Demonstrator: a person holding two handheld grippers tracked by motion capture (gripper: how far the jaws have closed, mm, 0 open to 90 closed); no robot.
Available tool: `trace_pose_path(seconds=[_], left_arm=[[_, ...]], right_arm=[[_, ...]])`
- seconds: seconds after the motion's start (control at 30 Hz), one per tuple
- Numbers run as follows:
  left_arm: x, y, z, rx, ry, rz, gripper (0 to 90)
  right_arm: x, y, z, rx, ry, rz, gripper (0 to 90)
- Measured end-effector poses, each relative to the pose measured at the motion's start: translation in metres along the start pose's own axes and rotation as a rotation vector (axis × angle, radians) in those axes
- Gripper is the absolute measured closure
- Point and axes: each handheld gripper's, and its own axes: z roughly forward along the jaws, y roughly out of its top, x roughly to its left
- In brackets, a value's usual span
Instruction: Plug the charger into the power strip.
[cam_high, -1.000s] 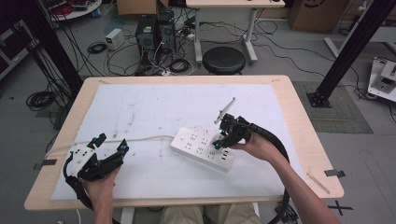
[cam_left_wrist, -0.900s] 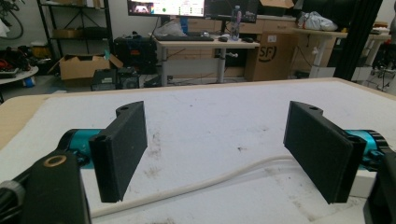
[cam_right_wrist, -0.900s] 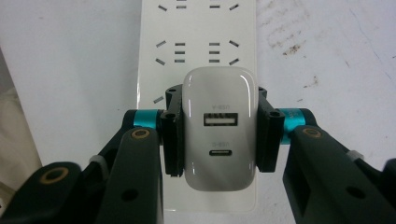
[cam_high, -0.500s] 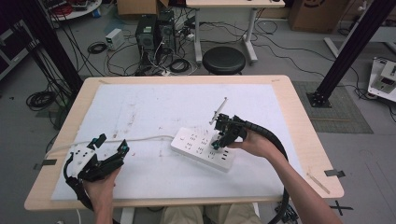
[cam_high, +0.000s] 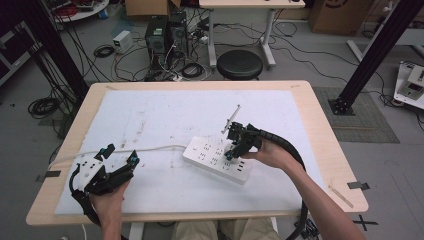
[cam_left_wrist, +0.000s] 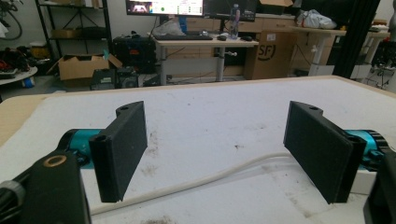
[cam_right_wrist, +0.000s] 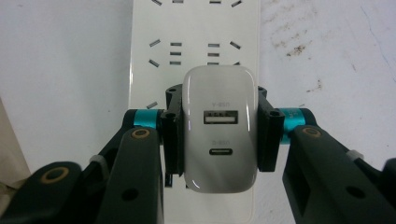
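A white power strip (cam_high: 216, 160) lies on the white mat near the table's middle, its cord (cam_high: 130, 149) running off to the left. My right gripper (cam_high: 231, 153) points down at the strip and is shut on a white charger (cam_right_wrist: 219, 128) with two ports on its top face, directly over the strip's sockets (cam_right_wrist: 194, 49). Whether the charger is seated in a socket I cannot tell. At the front left, my left gripper (cam_high: 120, 156) rests low over the mat, open with nothing between its pads (cam_left_wrist: 122, 147); the cord (cam_left_wrist: 196, 183) passes beneath them.
The white mat (cam_high: 165, 115) covers most of the wooden table (cam_high: 320, 130). A thin metal rod (cam_high: 231, 119) lies on the mat behind the right gripper. A black stool (cam_high: 240, 64) and computer towers (cam_high: 162, 34) with cables stand on the floor beyond the far edge.
The right gripper has shifted slightly over the power strip with the charger in it. The left gripper has stayed put.
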Motion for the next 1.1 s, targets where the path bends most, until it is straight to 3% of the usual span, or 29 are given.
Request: trace_pose_path(seconds=[0.2, 0.4, 0.83, 0.97, 1.1], left_arm=[[0.0, 0.0, -0.002, 0.0, 0.003, -0.001, 21.5], [0.001, -0.001, -0.002, 0.004, 0.005, -0.003, 21.5], [-0.006, 0.0, 0.006, 0.006, -0.008, 0.008, 21.5], [-0.007, 0.001, 0.007, 0.001, -0.009, 0.008, 21.5], [-0.005, 0.0, 0.005, 0.005, -0.007, 0.011, 21.5]], right_arm=[[-0.002, -0.003, -0.001, -0.004, 0.025, 0.012, 63.5], [-0.004, -0.011, -0.001, -0.045, 0.029, 0.032, 63.5], [-0.004, -0.007, 0.0, -0.024, 0.029, 0.005, 63.6], [0.003, -0.002, 0.0, 0.005, -0.015, -0.038, 63.8], [0.001, -0.004, 0.0, -0.006, -0.003, -0.025, 63.8]])
